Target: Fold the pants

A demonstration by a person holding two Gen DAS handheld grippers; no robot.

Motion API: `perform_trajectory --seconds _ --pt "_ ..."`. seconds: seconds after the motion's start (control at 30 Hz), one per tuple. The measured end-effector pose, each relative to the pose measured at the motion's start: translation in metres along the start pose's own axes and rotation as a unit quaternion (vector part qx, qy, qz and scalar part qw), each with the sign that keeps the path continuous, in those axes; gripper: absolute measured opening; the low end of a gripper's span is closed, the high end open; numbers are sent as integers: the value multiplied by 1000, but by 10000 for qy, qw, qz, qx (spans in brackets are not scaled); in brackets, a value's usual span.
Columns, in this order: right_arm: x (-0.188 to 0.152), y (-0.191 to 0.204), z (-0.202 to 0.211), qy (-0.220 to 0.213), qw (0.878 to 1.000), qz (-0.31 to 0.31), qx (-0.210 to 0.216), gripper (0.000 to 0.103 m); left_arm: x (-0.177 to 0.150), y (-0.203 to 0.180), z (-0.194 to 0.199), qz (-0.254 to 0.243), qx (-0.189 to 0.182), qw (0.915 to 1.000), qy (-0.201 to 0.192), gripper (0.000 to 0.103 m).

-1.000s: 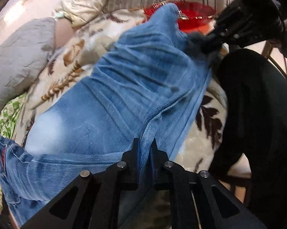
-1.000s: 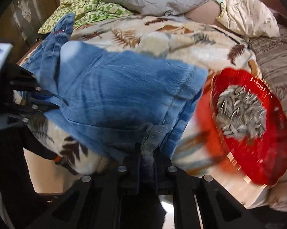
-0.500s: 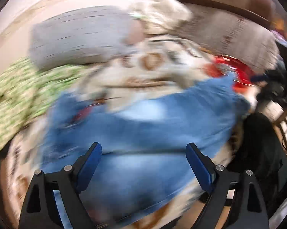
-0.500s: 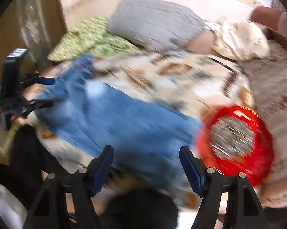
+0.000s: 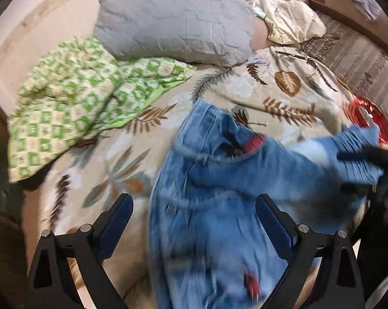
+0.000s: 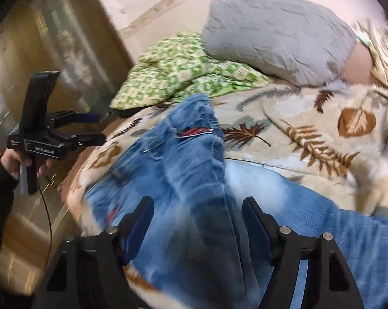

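Blue jeans (image 5: 219, 206) lie on a leaf-patterned blanket (image 5: 245, 87), waist end toward the pillows, legs running right. My left gripper (image 5: 194, 213) is open and empty, fingers spread above the upper part of the jeans. My right gripper (image 6: 196, 219) is open and empty, just above the jeans (image 6: 194, 175) near the thigh. The left gripper also shows at the left of the right wrist view (image 6: 88, 126), open, beyond the bed edge. The right gripper shows as a dark blur at the right edge of the left wrist view (image 5: 369, 164), over the leg end.
A grey pillow (image 5: 173, 23) and a green patterned cloth (image 5: 73, 108) lie at the head of the bed. A red bowl (image 5: 369, 118) sits at the far right. A cream cushion (image 5: 289, 23) is behind. A wooden wardrobe (image 6: 39, 51) stands left of the bed.
Both grippers have let go of the jeans and opened. Both have swung toward the waist end; the jeans lie on the blanket.
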State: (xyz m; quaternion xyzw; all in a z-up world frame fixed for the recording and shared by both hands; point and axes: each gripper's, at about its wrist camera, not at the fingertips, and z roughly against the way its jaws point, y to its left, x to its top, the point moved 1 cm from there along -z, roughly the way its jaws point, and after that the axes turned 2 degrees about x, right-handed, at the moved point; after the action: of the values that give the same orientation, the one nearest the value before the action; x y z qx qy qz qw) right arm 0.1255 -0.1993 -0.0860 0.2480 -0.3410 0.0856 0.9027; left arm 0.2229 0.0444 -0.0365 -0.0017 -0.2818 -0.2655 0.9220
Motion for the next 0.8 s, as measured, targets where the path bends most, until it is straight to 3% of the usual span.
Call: perform_trajectory --seconds 0.17,0.33,0.4,0.43,0.47,0.5,0.6,0.8 --pt "7 -5 -32 145 9996 -191 -133 74 52 -5 -62 -18 -380 9992 122 96" --pt "17 -6 -59 360 9990 -95 -251 73 97 -17 -98 -135 -581 9981 177 96" --pt "18 -9 -67 305 9991 -179 -235 56 105 -20 -116 -104 -642 9970 415 95" --pt "18 -9 -71 346 9991 -138 -223 27 104 -22 -125 -66 -765 9952 614 85" --pt "17 -7 -73 414 9989 -112 -205 15 101 -24 -133 -96 -804 9928 878 22" --pt "16 -6 -74 435 9988 -91 -195 13 98 -25 -134 -103 -850 9912 1007 20" --pt "12 6 -63 286 9992 187 -188 9 83 -26 -93 -354 -752 9955 463 19" --pt "-5 55 -30 80 9913 1311 -100 9 20 3 31 -68 -747 9965 -373 19"
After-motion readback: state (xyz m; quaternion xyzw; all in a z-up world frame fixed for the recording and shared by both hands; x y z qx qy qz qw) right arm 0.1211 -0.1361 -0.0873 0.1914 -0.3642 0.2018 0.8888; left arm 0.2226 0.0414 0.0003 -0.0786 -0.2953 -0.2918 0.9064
